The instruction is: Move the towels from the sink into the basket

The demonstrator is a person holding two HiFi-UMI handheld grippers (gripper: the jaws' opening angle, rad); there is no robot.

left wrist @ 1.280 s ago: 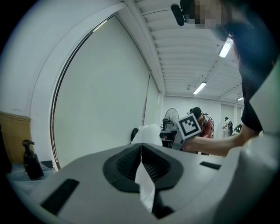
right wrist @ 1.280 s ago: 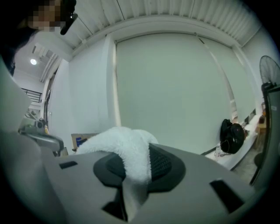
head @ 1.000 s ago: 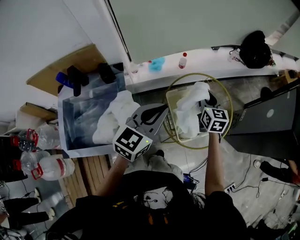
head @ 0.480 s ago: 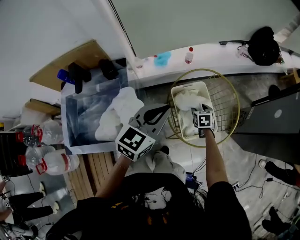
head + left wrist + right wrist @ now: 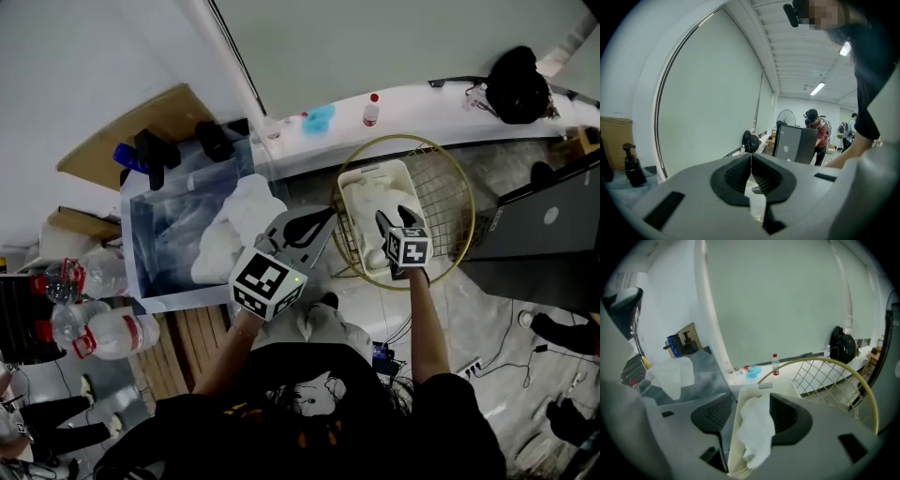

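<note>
Right gripper is held over the basket, pointed down into it. Its jaws have just been opening and stand well apart, with 1 white towel seen between them but pressed by neither pad, so it is judged released and lying in the basket. Left gripper is seen with jaws together and nothing between them, held between the sink and the basket. The remaining pile is noted in the sink, heaped against its right wall, its long axis running from upper right to lower left in the head view. The pile lies just beside the left gripper, off the left side of its jaws; the right gripper is well apart from it, beyond the left one. The next pick is therefore judged to fall to the left gripper: a turn toward the sink and opened jaws would be needed, the pile being taken across its long axis
</note>
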